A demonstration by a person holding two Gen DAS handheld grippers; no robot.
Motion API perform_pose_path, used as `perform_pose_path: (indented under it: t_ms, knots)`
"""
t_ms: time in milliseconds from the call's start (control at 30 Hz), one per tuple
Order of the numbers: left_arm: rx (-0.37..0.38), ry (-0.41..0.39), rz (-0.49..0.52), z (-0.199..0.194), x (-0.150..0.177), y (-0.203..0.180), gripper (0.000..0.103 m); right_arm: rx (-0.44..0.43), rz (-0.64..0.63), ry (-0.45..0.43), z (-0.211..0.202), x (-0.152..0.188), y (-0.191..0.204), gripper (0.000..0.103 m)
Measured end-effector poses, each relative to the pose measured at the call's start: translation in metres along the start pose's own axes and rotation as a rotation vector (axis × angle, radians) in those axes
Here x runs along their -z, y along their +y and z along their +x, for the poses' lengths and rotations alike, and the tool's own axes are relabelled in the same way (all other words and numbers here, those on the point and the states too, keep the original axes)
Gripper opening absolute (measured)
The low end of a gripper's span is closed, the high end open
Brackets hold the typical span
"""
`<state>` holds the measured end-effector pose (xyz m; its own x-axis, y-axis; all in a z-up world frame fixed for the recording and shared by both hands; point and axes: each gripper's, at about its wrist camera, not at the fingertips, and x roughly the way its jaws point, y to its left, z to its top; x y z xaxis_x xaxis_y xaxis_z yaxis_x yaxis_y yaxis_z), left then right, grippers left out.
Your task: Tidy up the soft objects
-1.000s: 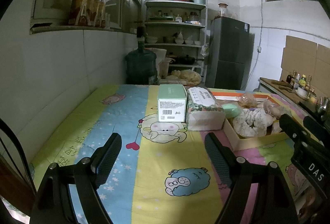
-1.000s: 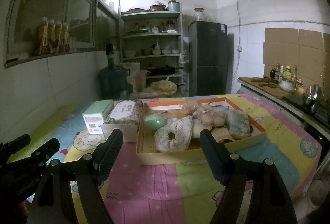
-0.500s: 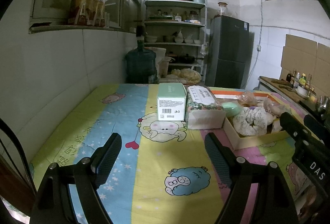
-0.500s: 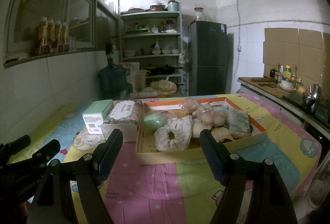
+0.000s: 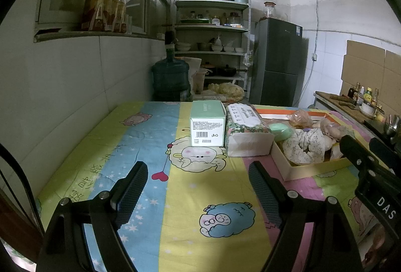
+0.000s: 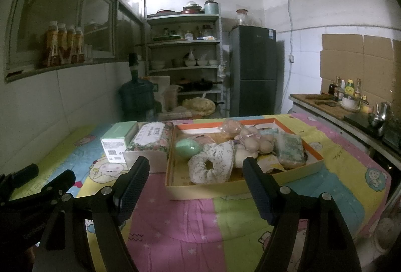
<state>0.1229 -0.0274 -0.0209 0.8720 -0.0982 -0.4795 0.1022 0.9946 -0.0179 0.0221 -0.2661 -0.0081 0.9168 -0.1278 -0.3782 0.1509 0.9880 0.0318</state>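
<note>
A shallow cardboard box (image 6: 225,188) with an orange inner rim sits on the cartoon-print cloth. It holds soft things: a green egg-shaped toy (image 6: 186,148), a floral ring cushion (image 6: 213,166), a pale plush doll (image 6: 253,143) and a floral packet (image 6: 289,149). The box also shows at the right of the left wrist view (image 5: 310,168). A floral tissue pack (image 5: 246,131) and a mint green carton (image 5: 207,125) stand left of it. My left gripper (image 5: 198,193) is open and empty above the cloth. My right gripper (image 6: 195,186) is open and empty in front of the box.
A tiled wall (image 5: 75,86) runs along the table's left side. A water jug (image 5: 170,79), metal shelves (image 6: 185,56) and a dark fridge (image 6: 253,71) stand behind the table. A counter (image 6: 351,109) with bottles and a kettle lies at the right.
Both grippers have drawn back slightly from the objects. Both stay open and empty. Nothing on the table has moved.
</note>
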Motion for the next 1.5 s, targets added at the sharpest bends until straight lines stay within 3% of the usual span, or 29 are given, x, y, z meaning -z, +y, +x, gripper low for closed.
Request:
perform_pose_path:
  t_ms: [1500]
  knots:
    - [-0.003,0.004,-0.004,0.0012,0.0000,0.0045,0.083,-0.001,0.000,0.002,0.0009,-0.0001,0.0009,0.078]
